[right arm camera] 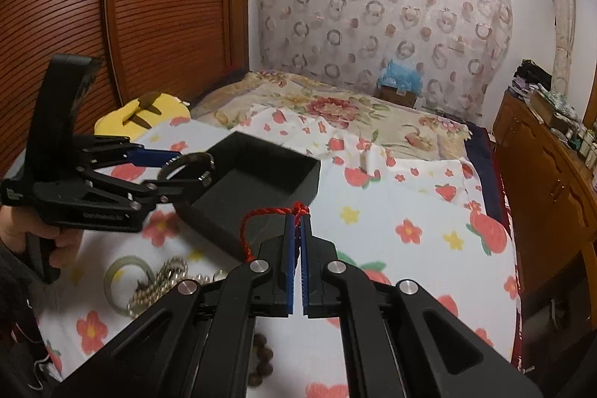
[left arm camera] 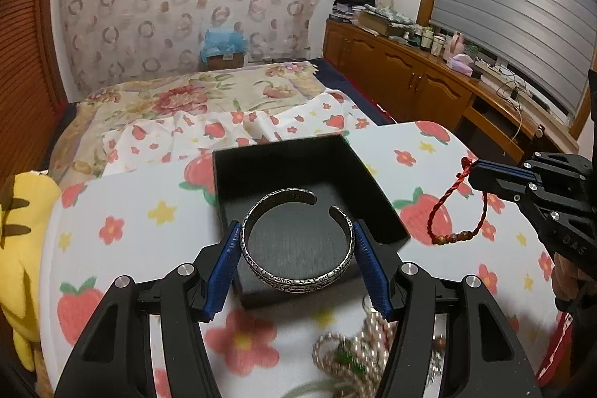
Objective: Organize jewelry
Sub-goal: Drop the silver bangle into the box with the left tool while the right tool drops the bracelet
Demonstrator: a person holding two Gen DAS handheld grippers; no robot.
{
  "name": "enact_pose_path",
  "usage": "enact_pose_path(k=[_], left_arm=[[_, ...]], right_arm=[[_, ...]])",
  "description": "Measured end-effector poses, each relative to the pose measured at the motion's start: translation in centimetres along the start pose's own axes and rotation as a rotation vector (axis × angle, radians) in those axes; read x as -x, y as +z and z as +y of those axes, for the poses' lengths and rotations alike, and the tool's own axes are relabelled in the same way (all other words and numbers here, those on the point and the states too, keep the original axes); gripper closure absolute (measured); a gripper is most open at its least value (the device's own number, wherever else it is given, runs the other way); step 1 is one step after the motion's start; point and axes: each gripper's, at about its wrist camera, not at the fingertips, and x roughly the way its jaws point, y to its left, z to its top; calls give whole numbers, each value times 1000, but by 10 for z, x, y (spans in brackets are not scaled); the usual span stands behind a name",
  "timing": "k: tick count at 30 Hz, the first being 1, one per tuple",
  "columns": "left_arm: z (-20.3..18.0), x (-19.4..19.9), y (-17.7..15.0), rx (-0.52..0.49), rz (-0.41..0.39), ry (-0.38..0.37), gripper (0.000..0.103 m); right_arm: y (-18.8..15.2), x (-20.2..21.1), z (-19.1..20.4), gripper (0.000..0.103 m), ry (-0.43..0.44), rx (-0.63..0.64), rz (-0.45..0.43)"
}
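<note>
My left gripper (left arm camera: pixel 296 230) is shut on a silver open cuff bangle (left arm camera: pixel 298 280), its blue pads pressing the bangle's two sides. The bangle hangs level over the near edge of an open black box (left arm camera: pixel 283 155). From the right wrist view, the left gripper (right arm camera: pixel 186 170) holds the bangle (right arm camera: pixel 186 159) at the box's (right arm camera: pixel 257 185) left rim. My right gripper (right arm camera: pixel 298 219) is shut on a red braided cord bracelet (right arm camera: pixel 261 213), lifted off the cloth. In the left wrist view the red bracelet (left arm camera: pixel 440 200) dangles from the right gripper (left arm camera: pixel 472 174), brown beads at its bottom, just right of the box.
A strawberry-print cloth (left arm camera: pixel 141 219) covers the surface. Close to me lie a silver bead chain (left arm camera: pixel 350 349), a pale green bangle (right arm camera: pixel 123 271) and brown wooden beads (right arm camera: pixel 261 353). A yellow plush toy (left arm camera: pixel 22 211) sits at the left edge. A wooden cabinet (right arm camera: pixel 552 181) runs along the right.
</note>
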Motion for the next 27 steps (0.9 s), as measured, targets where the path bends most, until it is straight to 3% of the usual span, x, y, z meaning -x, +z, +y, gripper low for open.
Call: enact_pose_path(k=[4,7,15,27], left_arm=[[1,-13,9,-9,9,2,46],[3,-16,12,-5,-5,0,35],[21,8,13,15,-52,18,35],[48,44,-15,46,-57,43,35]], right_arm=[[11,-10,-2,100,21,-5,-10],[18,-18,0,100,37,-1,-15],[34,-40,10,100,75,7,-28],[26,-92,37,99,119,10,85]])
